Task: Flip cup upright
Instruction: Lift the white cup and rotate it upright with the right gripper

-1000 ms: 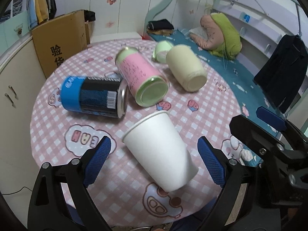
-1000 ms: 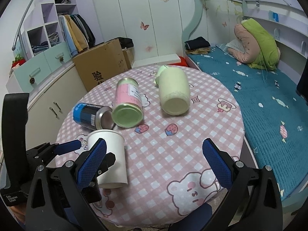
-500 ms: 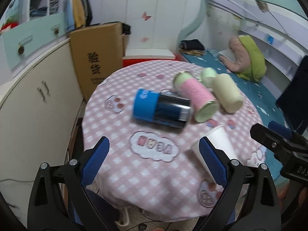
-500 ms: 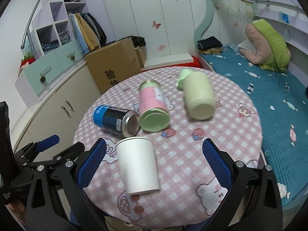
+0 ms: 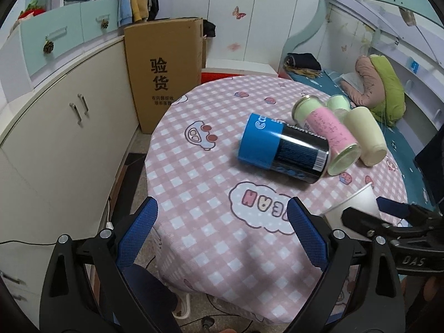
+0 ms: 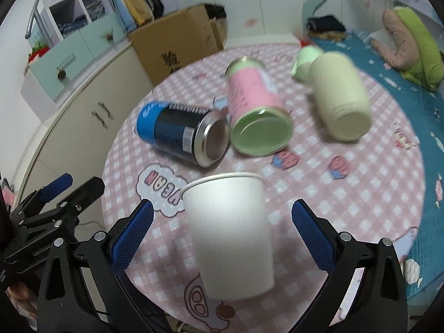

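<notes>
1. The round table point(image 5: 194, 194), under a pink checked cloth, is cut off at its near edge by both tools in both views.
2. The right gripper point(image 6: 222, 230) has its jaws spread wide on either side of the white paper cup point(image 6: 230, 236) and touches neither wall. Seen from the left wrist, only its tip point(image 5: 388, 216) shows, and it covers part of the cup point(image 5: 355, 202).
3. The left gripper point(image 5: 222, 233) is wide open with only cloth between its fingers; it holds nothing. From the right wrist, just its blue-tipped end point(image 6: 63, 191) appears at the left edge.
4. The cup lies on its side near the table's front edge, with its rim towards the cans and its base towards the camera. Its outline is blurred.
5. The blue and black can point(image 6: 180, 136) lies on its side and touches the pink can point(image 6: 255, 108) beside it.
6. The cream bottle point(image 6: 338, 97) lies a little apart; its green cap point(image 6: 305, 61) is smeared by blur.
</notes>
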Action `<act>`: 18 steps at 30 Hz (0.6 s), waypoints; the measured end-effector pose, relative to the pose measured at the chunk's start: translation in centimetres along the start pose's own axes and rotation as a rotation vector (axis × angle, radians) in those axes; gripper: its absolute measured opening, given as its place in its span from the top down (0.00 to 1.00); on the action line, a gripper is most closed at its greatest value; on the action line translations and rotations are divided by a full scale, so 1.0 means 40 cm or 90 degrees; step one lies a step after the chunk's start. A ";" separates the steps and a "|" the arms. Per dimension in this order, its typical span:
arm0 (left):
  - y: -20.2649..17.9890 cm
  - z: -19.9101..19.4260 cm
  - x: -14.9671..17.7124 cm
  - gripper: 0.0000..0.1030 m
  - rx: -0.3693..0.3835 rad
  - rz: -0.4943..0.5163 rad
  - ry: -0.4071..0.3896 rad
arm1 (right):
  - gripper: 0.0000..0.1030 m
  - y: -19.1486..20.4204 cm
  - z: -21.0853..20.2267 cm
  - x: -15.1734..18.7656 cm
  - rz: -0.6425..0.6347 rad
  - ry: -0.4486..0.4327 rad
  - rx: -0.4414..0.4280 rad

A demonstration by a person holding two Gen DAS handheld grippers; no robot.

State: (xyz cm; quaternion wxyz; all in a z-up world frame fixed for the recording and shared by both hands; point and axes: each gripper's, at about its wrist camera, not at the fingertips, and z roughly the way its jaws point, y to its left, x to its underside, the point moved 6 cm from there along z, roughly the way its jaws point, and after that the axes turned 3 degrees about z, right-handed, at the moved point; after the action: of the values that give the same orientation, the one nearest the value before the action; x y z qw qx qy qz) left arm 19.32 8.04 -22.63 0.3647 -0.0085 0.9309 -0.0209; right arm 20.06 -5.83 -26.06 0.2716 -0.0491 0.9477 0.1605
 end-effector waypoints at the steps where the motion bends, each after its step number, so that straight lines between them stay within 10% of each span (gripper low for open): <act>1: 0.000 0.004 0.001 0.08 0.000 0.001 0.003 | 0.07 0.001 0.007 0.001 0.001 0.006 -0.002; 18: -0.029 0.051 -0.004 0.08 0.010 0.016 0.023 | 0.16 -0.026 0.073 -0.018 0.028 0.048 -0.038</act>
State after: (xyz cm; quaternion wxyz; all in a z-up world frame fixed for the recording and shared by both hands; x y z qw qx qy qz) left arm 20.83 6.82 -23.98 0.3477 0.0064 0.9373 -0.0241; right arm 22.30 -5.85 -28.31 0.2303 -0.0424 0.9530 0.1925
